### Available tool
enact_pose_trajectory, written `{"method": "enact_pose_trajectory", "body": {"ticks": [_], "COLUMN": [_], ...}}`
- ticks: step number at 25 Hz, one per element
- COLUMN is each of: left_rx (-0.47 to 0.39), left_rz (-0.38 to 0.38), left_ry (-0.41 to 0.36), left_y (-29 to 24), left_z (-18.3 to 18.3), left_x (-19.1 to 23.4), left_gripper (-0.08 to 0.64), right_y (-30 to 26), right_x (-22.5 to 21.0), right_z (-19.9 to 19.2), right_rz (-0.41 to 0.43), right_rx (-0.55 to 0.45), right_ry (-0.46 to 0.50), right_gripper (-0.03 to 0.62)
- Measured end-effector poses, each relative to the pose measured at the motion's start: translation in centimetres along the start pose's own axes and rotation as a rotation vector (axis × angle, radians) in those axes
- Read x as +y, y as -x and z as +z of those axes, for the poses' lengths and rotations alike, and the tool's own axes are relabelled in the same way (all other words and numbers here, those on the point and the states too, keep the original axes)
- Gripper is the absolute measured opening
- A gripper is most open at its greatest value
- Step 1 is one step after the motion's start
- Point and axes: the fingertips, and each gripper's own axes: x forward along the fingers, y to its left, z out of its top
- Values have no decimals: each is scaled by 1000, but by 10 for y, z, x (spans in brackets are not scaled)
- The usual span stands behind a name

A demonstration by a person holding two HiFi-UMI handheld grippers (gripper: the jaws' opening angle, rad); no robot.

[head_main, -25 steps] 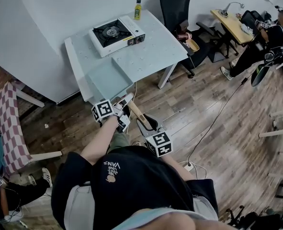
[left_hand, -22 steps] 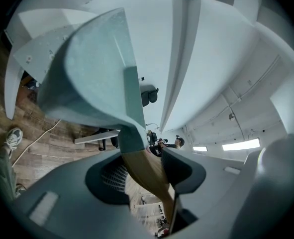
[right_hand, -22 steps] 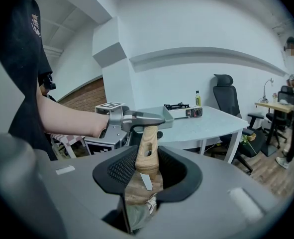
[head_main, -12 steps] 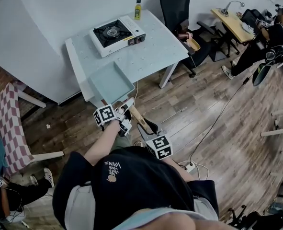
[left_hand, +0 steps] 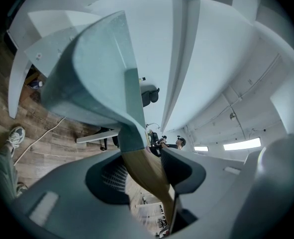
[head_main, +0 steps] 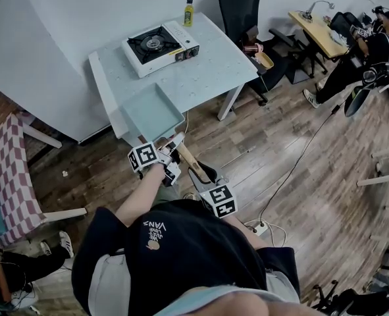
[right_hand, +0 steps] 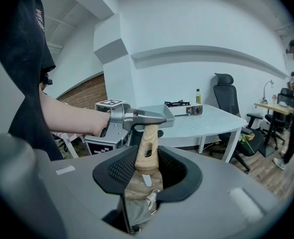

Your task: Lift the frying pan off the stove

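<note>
A square pale-green frying pan with a wooden handle hangs in the air over the white table's near edge, well away from the stove. My left gripper is shut on the handle close to the pan. My right gripper is shut on the handle's far end. In the left gripper view the pan rises up and left from the handle. The right gripper view shows the handle between the pads, with the left gripper and pan beyond.
A white single-burner gas stove with a bare black grate stands at the table's far side, a yellow bottle behind it. A black office chair stands to the right, a checked chair to the left. A person sits at a desk far right.
The pan and both grippers have drifted slightly toward me and down along the table's near edge. Both grips are unchanged.
</note>
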Motion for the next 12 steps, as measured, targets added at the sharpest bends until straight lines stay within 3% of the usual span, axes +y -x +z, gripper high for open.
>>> {"method": "enact_pose_trajectory", "body": {"ticks": [12], "left_rx": [16], "left_rz": [1], "left_ry": [-11], "left_y": [-5], "left_z": [1], "left_x": [-2], "left_gripper": [175], "right_y": [-1], "right_x": [-6], "right_z": [0], "right_rz": [-17], "right_rx": [-14], "right_ry": [10], "right_gripper": [133]}}
